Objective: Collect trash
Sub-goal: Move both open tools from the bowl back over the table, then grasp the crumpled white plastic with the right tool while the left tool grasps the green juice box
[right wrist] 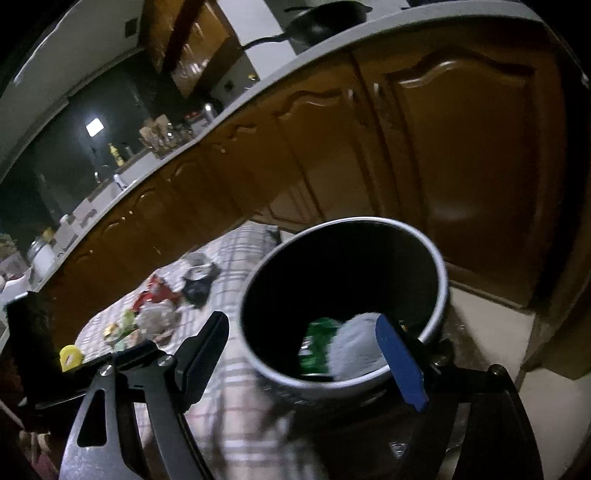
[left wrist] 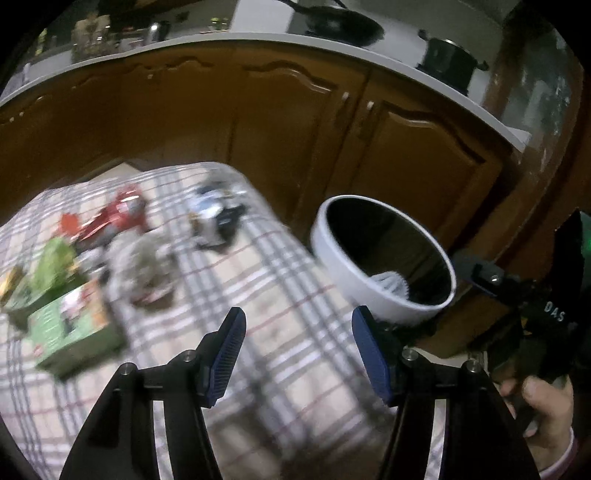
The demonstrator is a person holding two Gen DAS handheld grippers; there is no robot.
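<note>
A white bin with a dark inside (left wrist: 347, 273) (right wrist: 439, 295) stands by the right edge of a plaid-covered table (left wrist: 280, 295) (right wrist: 236, 373). It holds a white crumpled piece (right wrist: 354, 343) and a green wrapper (right wrist: 317, 343). Trash lies on the cloth: a green box (left wrist: 74, 328), a crumpled grey wrapper (left wrist: 144, 266), a red packet (left wrist: 114, 218), a blue-white-black wrapper (left wrist: 218, 214). My left gripper (left wrist: 299, 350) is open and empty above the cloth. My right gripper (right wrist: 306, 365) is open and empty at the bin's near rim.
Brown cabinet doors (left wrist: 258, 122) (right wrist: 461, 147) run behind the table under a grey counter (left wrist: 402, 66). A wok (left wrist: 343, 22) and a dark pot (left wrist: 448, 59) stand on the counter. A yellow object (right wrist: 70, 356) shows on the left gripper in the right wrist view.
</note>
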